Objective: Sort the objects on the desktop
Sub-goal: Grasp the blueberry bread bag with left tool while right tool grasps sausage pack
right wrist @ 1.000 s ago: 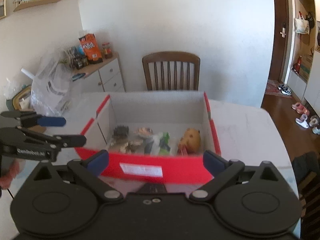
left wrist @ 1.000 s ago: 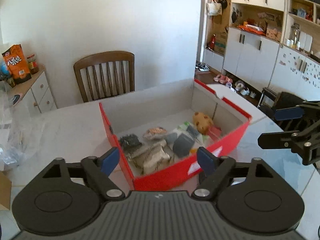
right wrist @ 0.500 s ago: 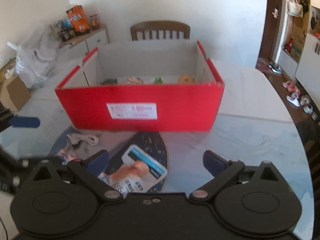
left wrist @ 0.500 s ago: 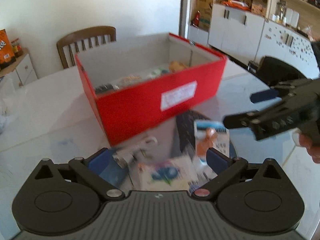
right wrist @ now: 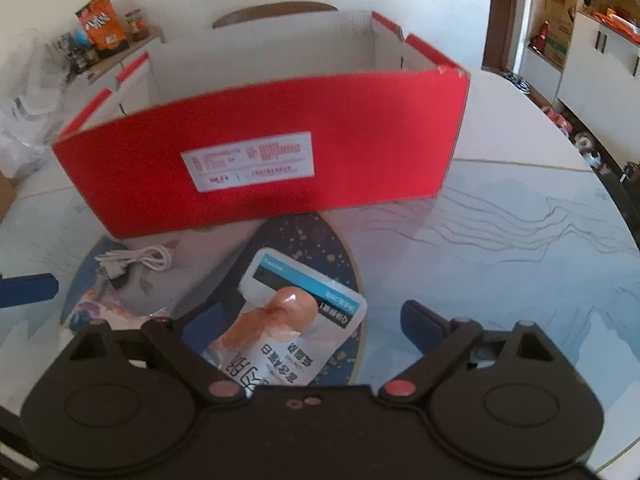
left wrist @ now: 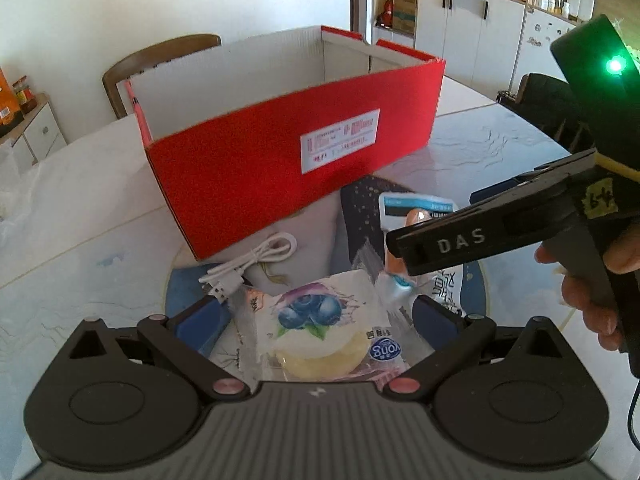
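Note:
A red cardboard box point(left wrist: 280, 160) point(right wrist: 320, 176) stands open on the marble table; its contents are hidden from this low angle. In front of it lie a blueberry snack packet point(left wrist: 320, 332) point(right wrist: 92, 312), a white sausage packet point(right wrist: 288, 324) point(left wrist: 416, 208) and a coiled white USB cable point(left wrist: 256, 260) point(right wrist: 136, 258). My left gripper point(left wrist: 316, 316) is open, its fingers on either side of the blueberry packet. My right gripper point(right wrist: 312, 320) is open low over the sausage packet; it also shows in the left wrist view point(left wrist: 480, 232).
A dark round mat point(right wrist: 320, 248) lies under the packets. A wooden chair point(left wrist: 160, 60) stands behind the box. A side cabinet with snack bags point(right wrist: 104, 28) is at the far left, white cupboards point(left wrist: 480, 28) at the far right. The table edge point(right wrist: 624, 240) curves at the right.
Both grippers dropped from above the box down to the table in front of it. The box contents went out of sight; the packets now lie between the fingers.

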Demonstrator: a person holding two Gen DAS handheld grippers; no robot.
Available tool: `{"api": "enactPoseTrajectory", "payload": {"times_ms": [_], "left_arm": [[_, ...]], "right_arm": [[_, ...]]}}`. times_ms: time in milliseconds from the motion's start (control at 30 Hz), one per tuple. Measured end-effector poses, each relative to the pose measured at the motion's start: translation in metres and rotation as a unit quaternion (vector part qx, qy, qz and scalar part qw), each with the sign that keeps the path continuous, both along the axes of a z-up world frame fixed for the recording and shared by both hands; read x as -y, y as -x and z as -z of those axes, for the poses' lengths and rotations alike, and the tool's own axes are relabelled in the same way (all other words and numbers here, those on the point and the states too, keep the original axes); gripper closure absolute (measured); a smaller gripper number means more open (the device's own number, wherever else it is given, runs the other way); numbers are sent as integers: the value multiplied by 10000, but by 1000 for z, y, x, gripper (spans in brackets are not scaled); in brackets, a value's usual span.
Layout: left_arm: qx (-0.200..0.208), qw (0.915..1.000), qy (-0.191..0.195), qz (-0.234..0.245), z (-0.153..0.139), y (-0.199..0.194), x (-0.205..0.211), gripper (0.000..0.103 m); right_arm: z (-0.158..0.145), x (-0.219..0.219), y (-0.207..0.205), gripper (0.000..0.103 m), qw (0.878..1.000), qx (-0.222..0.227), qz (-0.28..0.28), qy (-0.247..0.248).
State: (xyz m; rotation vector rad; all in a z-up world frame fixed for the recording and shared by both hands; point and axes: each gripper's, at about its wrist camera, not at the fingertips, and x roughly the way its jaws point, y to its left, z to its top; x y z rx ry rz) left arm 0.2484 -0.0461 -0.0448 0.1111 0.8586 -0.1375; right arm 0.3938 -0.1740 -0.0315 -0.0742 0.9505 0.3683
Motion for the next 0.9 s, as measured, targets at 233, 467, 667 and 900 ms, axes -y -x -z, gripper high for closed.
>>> {"api": "enactPoseTrajectory", "payload": {"times_ms": [233,467,667,900], "left_arm": [[-4,10000,-3,44,5,-2,3,1],[0,10000,42,47,5,-2,3,7],[37,9999,79,-50,2,-1,0,18],[62,9994,231,-240,-4,-1,-10,38]], "right_arm": [[6,-7,5,12,9998,80,13,194],[5,-21,14,30,9989,261,-237,308],[1,-19,15,50,9989,295,-317,194],[-5,-4,10,68,9994,196,-235,-191]]}}
